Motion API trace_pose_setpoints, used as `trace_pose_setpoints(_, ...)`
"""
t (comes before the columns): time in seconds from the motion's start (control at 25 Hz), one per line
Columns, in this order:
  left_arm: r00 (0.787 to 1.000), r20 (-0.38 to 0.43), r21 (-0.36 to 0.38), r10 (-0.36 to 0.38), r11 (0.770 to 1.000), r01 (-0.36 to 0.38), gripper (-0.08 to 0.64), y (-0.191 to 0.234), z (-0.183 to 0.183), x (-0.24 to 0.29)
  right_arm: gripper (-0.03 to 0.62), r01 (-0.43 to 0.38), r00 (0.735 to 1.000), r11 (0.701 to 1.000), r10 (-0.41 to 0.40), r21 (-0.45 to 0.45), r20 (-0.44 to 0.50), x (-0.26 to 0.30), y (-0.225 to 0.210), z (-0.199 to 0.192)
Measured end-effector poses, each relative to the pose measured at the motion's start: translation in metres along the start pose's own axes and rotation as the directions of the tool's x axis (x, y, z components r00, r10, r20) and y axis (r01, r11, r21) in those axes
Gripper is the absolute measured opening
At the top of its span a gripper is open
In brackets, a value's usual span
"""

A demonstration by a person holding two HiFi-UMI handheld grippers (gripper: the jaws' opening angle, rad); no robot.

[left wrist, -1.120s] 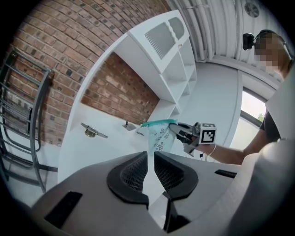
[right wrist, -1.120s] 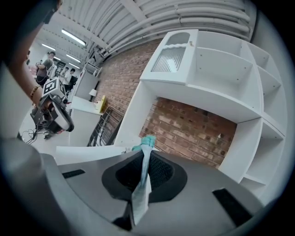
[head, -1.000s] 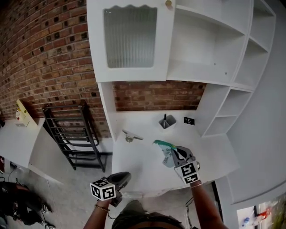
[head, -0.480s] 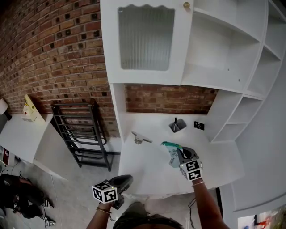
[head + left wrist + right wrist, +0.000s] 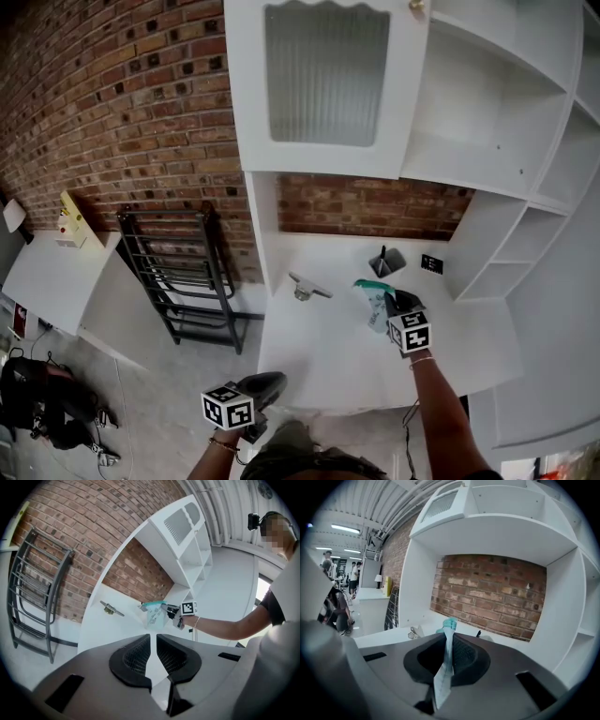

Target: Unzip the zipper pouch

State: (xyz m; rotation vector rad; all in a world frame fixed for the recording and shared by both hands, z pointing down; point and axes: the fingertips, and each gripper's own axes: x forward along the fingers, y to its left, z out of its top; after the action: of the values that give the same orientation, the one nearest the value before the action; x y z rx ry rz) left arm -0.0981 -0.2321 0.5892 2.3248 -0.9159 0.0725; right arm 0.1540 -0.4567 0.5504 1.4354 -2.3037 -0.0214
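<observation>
1. Head view: the right gripper (image 5: 387, 304) is right of centre, over the white desk (image 5: 319, 361), and it's clamped on the zipper pouch (image 5: 374, 302). The pouch is a pale thing with a teal top edge, and it looks held up off the desk rather than lying on it. The left gripper (image 5: 275, 379) sits low in the frame at the desk's near edge, well apart from the pouch. There's a small metal part (image 5: 307, 287) on the desk to the pouch's left, so it's not in the way.

2. Left gripper view: the jaws are pretty much together with only a thin slit between the pads, and nothing is in there. The pouch (image 5: 153, 614) hangs above centre with its flat side towards this camera, and the right gripper (image 5: 172, 613) pinches it from the right. I can't make out the zipper pull from here because it's too small.

3. Right gripper view: the pouch (image 5: 445, 665) runs edge-on straight between the pads, which are closed tight on it. The teal end pokes out past the jaw tips.

4. My take on doing this step well:
   - The left gripper has to open up before it goes in, and it should aim for the teal strip, where I'd guess the zip runs.
   - Grab only the pull tab, not the fabric.
   - Hold the right grip firm and drag the tab in a straight line along the zip, away from the right jaws.
   - Otherwise the pouch will probably just twist or slip out.
</observation>
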Motion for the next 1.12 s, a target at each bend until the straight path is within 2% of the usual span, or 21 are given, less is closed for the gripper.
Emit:
trace_pose_setpoints(0.12,1.0,-0.004,-0.002,0.003,1.0,-0.003,0.032,0.0,-0.002,-0.002,0.006,0.0,1.0,0.999,0.002,0.05,-0.024,0.011,-0.006,-0.007)
trace_pose_setpoints(0.24,1.0,-0.001,-0.008,0.012,1.0,-0.012,0.032,0.004,-0.003,-0.003,0.006,0.009,1.0,0.988,-0.005,0.156,-0.03,0.015,-0.013,-0.019)
trace_pose_setpoints(0.36,1.0,0.004,-0.022,0.017,1.0,-0.017,0.032,0.007,-0.001,-0.005,0.006,0.03,0.999,0.95,-0.022,0.309,-0.03,0.014,-0.024,-0.035)
trace_pose_setpoints(0.48,1.0,0.014,-0.033,0.02,0.999,-0.019,0.032,0.009,0.001,-0.008,0.006,0.048,0.998,0.919,-0.027,0.392,-0.059,0.009,-0.029,-0.059)
trace_pose_setpoints(0.64,1.0,0.015,-0.036,0.014,0.999,-0.014,0.032,0.009,0.002,-0.006,0.006,0.069,0.993,0.899,-0.02,0.433,-0.118,0.001,-0.03,-0.089)
trace_pose_setpoints(0.84,1.0,0.002,-0.036,0.0,0.999,0.0,0.032,0.005,-0.002,-0.001,0.006,0.1,0.981,0.888,-0.011,0.45,-0.196,-0.008,-0.026,-0.126)
trace_pose_setpoints(1.12,1.0,-0.005,-0.034,-0.01,0.999,0.01,0.032,0.0,-0.004,0.002,0.006,0.16,0.966,0.867,-0.038,0.472,-0.257,-0.022,-0.032,-0.157)
